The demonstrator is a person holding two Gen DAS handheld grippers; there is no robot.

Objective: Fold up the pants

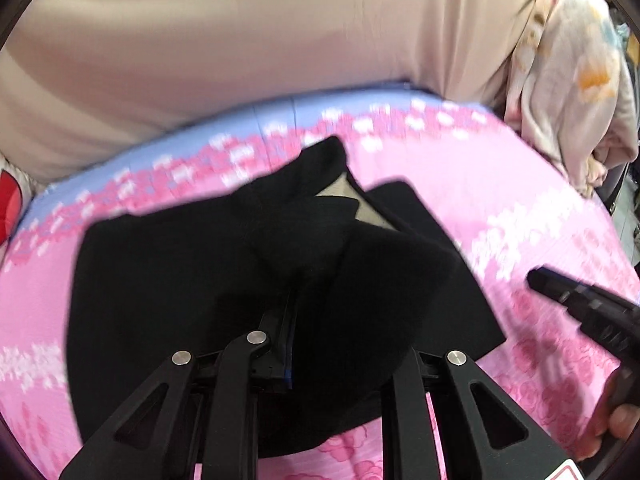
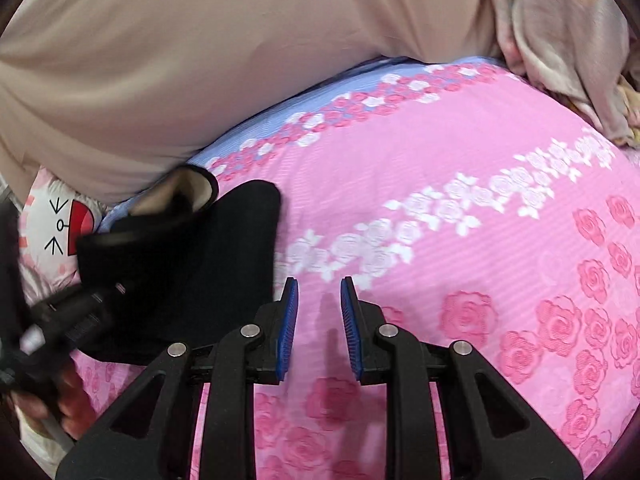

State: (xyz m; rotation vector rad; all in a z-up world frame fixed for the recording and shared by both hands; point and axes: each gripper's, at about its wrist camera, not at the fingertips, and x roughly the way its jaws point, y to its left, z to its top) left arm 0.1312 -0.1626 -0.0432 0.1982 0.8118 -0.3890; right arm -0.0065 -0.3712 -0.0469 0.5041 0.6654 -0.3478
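Black pants (image 1: 180, 280) lie bunched on a pink rose-patterned bedsheet (image 1: 500, 200), with a pale inner lining showing at their far edge. My left gripper (image 1: 298, 300) is shut on a fold of the pants. The cloth drapes over its right finger, so only the left blue pad shows. In the right wrist view the pants (image 2: 208, 248) sit at the left, with the left gripper (image 2: 92, 300) at their near edge. My right gripper (image 2: 319, 284) hovers over bare sheet to the right of the pants, open, with nothing between its blue pads. It also appears in the left wrist view as the right gripper (image 1: 560, 292).
A beige padded backrest (image 1: 240, 40) runs along the far side of the bed. A pale floral blanket (image 1: 560, 80) is heaped at the far right. A red and white cartoon pillow (image 2: 60, 220) lies at the left. A hand (image 2: 52, 400) grips the left tool.
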